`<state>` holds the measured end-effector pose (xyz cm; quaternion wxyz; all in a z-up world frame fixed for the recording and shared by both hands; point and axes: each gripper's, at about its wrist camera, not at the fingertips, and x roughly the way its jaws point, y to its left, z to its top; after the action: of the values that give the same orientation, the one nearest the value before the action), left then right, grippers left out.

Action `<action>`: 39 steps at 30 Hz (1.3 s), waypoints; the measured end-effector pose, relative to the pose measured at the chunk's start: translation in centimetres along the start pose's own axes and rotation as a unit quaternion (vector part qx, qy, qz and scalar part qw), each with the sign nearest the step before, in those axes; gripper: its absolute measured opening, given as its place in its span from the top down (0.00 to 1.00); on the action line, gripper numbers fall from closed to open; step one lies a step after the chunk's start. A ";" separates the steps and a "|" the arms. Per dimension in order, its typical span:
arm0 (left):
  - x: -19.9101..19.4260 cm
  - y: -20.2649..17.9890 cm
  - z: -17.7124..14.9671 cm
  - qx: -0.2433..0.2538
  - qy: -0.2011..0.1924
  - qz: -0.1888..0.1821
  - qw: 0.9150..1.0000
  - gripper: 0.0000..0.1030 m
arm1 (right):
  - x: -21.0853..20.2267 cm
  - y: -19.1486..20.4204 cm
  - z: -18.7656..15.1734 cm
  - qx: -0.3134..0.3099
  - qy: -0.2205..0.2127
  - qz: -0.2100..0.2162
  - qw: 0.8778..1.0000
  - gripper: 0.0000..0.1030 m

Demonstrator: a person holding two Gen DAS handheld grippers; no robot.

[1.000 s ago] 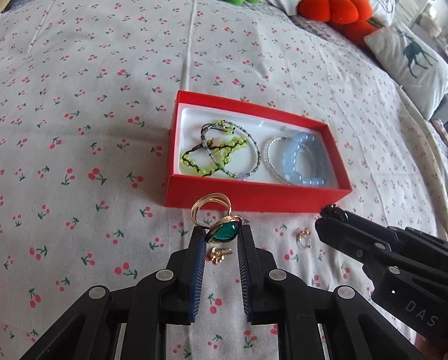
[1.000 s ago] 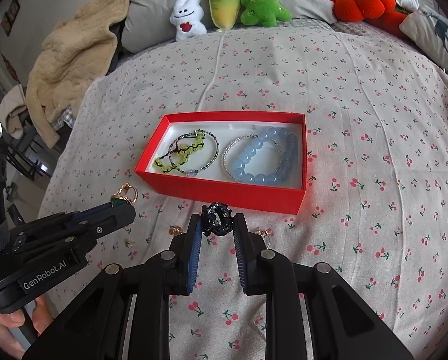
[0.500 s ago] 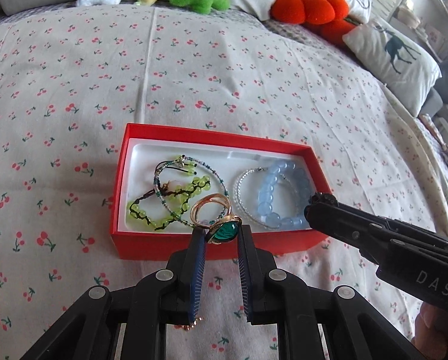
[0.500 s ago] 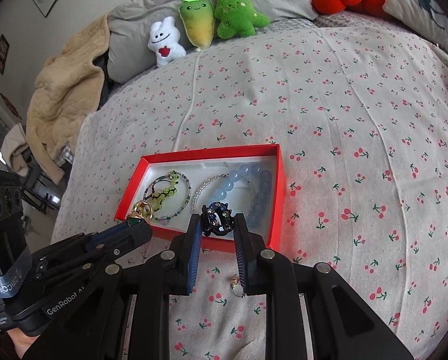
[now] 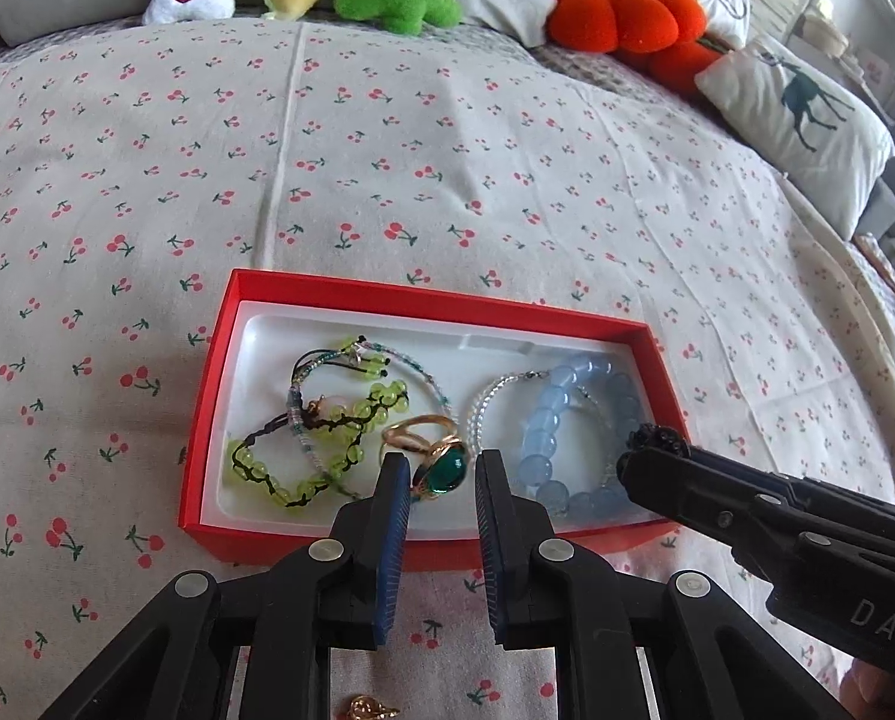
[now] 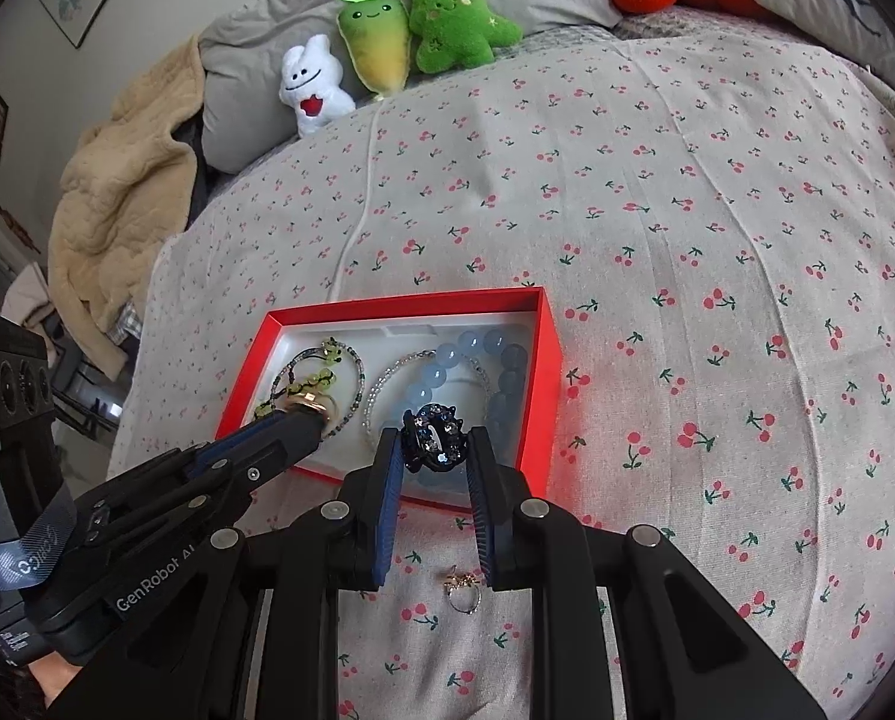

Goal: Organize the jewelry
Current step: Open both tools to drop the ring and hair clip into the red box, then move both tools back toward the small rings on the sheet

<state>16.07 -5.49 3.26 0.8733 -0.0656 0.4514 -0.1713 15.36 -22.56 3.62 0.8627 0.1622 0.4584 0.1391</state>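
Note:
A red box [image 5: 207, 420] with a white liner lies on the cherry-print bedspread; it also shows in the right wrist view [image 6: 543, 372]. Inside are green bead bracelets [image 5: 303, 456] and a pale blue bead bracelet [image 5: 543, 438]. My left gripper [image 5: 438, 474] is shut on a gold ring with a green stone [image 5: 441, 471], held over the box's near side. My right gripper [image 6: 432, 441] is shut on a dark blue jewelled ring [image 6: 434, 438], also over the box's near side, to the right of the left gripper [image 6: 303, 420].
A small gold ring [image 6: 462, 591] and a gold piece [image 5: 372, 708] lie on the bedspread in front of the box. Plush toys [image 6: 387, 42], orange pumpkin cushions [image 5: 621, 15] and a deer-print pillow [image 5: 801, 108] line the far edge. A beige blanket [image 6: 117, 210] hangs at left.
Both grippers have moved forward from the bedspread in front of the box to over its near side, each still holding its ring.

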 end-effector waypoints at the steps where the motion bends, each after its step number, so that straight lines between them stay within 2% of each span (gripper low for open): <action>1: -0.2 0.0 0.0 0.000 -0.001 0.000 1.000 0.79 | -0.1 -0.1 0.0 0.001 -0.001 0.000 1.000 0.78; 4: -1.3 0.0 -0.1 0.004 -0.013 0.003 1.000 0.68 | -0.3 -0.3 0.2 0.005 -0.002 0.001 1.000 0.78; 7: -2.5 0.0 -0.3 0.007 -0.021 0.010 1.000 0.64 | -0.1 -0.3 0.3 0.008 0.000 0.003 1.000 0.78; 13: -4.1 0.4 -1.4 0.012 -0.013 0.031 0.999 0.54 | 0.7 0.5 0.5 -0.004 0.001 -0.007 1.000 0.77; 18: -4.4 1.2 -2.6 0.011 0.001 0.036 0.999 0.39 | 0.8 0.7 0.7 -0.009 0.002 -0.017 1.000 0.75; 24: -4.9 2.1 -3.7 0.007 0.015 0.051 0.999 0.25 | -0.7 1.4 0.3 -0.028 -0.005 -0.019 0.999 0.61; 28: -5.4 2.5 -4.3 0.003 0.023 0.053 0.998 0.19 | -2.0 1.7 -0.2 -0.036 -0.014 -0.022 0.999 0.45; 35: -6.2 2.7 -6.1 0.017 0.038 0.073 0.996 0.14 | -2.4 2.0 -2.2 -0.065 0.010 -0.042 0.997 0.42; 39: -6.7 3.1 -7.0 0.019 0.045 0.078 0.996 0.14 | -2.6 2.1 -3.4 -0.076 0.023 -0.053 0.995 0.32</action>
<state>7.52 0.13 3.48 0.8636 -0.0061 0.4910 -0.1143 10.91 -21.17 4.62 0.8678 0.0683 0.4742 0.1319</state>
